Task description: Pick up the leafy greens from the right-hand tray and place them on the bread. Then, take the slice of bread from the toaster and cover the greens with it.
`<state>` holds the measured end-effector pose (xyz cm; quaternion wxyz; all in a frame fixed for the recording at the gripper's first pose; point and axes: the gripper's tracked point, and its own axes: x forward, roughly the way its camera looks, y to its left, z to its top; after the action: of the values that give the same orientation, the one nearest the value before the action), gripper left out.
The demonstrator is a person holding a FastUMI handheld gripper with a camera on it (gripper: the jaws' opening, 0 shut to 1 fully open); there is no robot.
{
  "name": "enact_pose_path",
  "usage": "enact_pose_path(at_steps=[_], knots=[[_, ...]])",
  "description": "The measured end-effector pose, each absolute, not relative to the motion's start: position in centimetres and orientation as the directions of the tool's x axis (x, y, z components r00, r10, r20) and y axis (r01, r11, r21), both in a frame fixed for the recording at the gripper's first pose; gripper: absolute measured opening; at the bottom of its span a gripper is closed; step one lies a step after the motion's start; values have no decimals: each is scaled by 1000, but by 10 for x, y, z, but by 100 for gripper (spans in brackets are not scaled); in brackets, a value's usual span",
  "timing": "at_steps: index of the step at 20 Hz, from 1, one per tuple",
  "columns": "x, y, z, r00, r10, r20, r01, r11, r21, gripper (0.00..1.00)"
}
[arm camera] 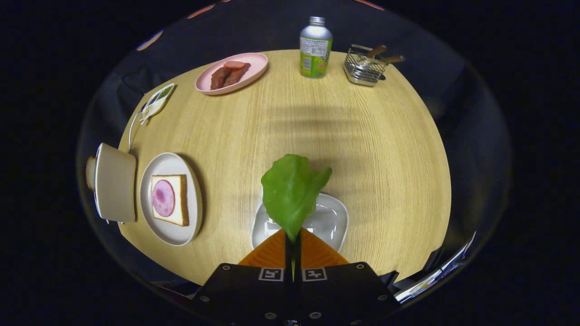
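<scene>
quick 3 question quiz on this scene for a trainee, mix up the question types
1. True or false: the gripper is shut on the leafy green.
2. What lies on the bread slice on the round white plate?
A. a round slice of ham
B. a fried egg
C. nothing
3. Fill in: the toaster stands right beside the ____ plate, on the side away from the white tray.

Key:
1. True: both fingers pinch the leaf's stem end above the tray.
2. A
3. round white
</scene>
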<state>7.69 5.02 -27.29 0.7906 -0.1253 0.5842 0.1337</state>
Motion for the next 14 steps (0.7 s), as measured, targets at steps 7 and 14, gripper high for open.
enact_pose_path(at_steps=[7, 14], knots=[[56, 137, -249, 270, 133, -954, -513, 858, -26, 1], [28, 212, -256, 215, 167, -962, -627, 779, -5, 1]])
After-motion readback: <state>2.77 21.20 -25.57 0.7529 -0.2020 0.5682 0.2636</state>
